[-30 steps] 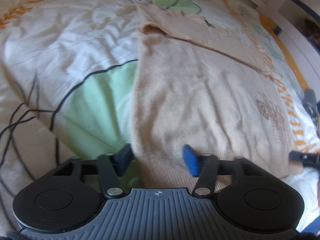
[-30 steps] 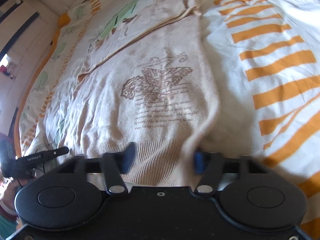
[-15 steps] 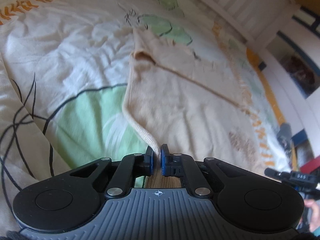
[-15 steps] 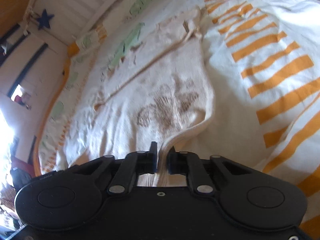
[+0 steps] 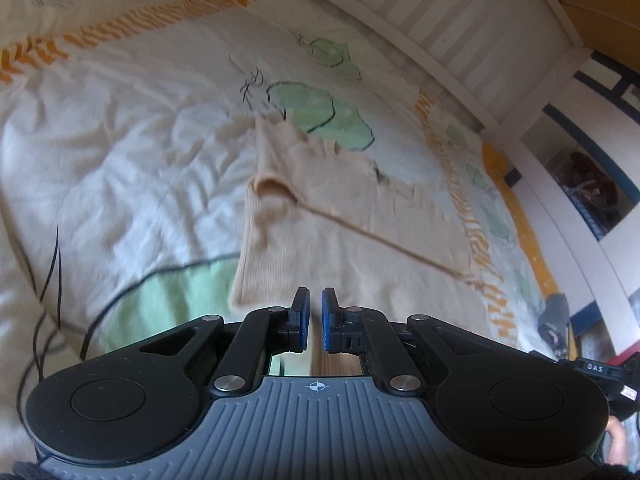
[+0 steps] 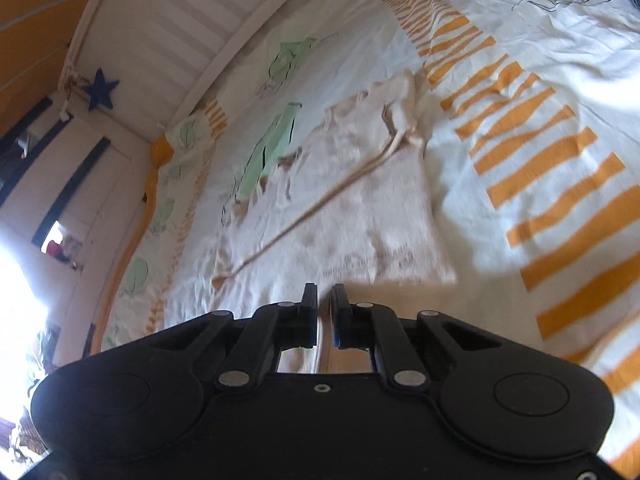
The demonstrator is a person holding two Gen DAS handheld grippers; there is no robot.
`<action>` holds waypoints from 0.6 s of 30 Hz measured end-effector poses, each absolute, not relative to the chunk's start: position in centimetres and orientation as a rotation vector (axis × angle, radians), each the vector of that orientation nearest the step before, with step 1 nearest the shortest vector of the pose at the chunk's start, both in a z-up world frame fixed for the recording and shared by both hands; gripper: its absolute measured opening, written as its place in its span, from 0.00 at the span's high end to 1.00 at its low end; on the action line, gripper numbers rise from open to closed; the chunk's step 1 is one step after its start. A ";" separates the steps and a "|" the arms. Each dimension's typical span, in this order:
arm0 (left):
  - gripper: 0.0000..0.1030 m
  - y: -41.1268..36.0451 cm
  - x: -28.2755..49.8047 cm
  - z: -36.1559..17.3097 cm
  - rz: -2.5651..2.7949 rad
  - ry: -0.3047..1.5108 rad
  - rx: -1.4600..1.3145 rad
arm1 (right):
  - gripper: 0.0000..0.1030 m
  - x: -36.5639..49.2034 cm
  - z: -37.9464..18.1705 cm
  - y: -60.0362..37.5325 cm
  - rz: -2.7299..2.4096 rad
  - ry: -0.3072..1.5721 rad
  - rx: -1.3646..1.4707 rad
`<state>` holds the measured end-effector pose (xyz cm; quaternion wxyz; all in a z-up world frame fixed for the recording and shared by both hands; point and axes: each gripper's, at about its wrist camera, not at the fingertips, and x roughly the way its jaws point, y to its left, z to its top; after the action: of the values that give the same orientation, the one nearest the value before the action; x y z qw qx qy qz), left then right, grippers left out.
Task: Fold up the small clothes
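Left wrist view shows the beige knit sweater (image 5: 340, 216) spread on the patterned bedsheet (image 5: 120, 152), with one sleeve folded diagonally across its chest and its lower end lifted out of sight behind the tool. The left gripper (image 5: 314, 314) has its blue-padded jaws nearly together, and a strip of beige cloth runs down between them, so it appears to be pinching the hem corner on that side. From the right wrist view, the same sweater (image 6: 360, 200) lies with the faded printed motif showing just ahead of the right gripper (image 6: 325, 312), whose jaws are likewise almost closed on a fold of beige fabric at the other hem corner.

My reading is that the step in hand is carrying the bottom edge up and over toward the collar to halve the garment. To do it well, both grips should stay firm and level, travelling together at the same height so the hem stays taut and straight between them. Aim to lay the hem just short of the neckline, square to the side seams, and lower it before letting go. The soft knit will sag and drag the folded sleeve if one side leads.

Beyond the bed stand a white slatted bed rail (image 5: 420, 12) and a blue star (image 6: 102, 88) on the wall.
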<state>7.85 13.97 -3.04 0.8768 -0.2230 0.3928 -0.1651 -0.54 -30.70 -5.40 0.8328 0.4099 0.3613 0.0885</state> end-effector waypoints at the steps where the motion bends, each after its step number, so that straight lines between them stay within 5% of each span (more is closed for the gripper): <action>1: 0.94 14.0 8.2 -3.0 -0.341 0.815 -0.462 | 0.87 -0.1 -5.5 -30.8 0.180 0.770 0.868; 7: 0.93 13.4 9.0 -3.5 -0.339 0.860 -0.341 | 0.73 0.9 -5.9 -30.5 0.166 0.848 0.802; 10: 0.92 13.2 8.4 -4.5 -0.341 0.928 -0.313 | 0.44 0.5 -6.2 -30.1 0.175 0.897 0.814; 12: 0.82 13.3 7.8 -5.1 -0.340 0.965 -0.312 | 0.37 0.0 -6.3 -29.6 0.178 0.929 0.809; 14: 0.58 13.3 7.0 -5.6 -0.324 0.983 -0.319 | 0.36 -0.4 -6.5 -29.0 0.189 0.947 0.804; 18: 0.56 13.6 5.8 -6.1 -0.288 1.008 -0.352 | 0.35 -0.9 -7.1 -28.0 0.170 0.995 0.815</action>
<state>5.78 13.64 -6.12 0.8509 -0.1672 0.4788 -0.1367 -0.92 -27.96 -7.10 0.7969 0.3794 0.4633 0.0792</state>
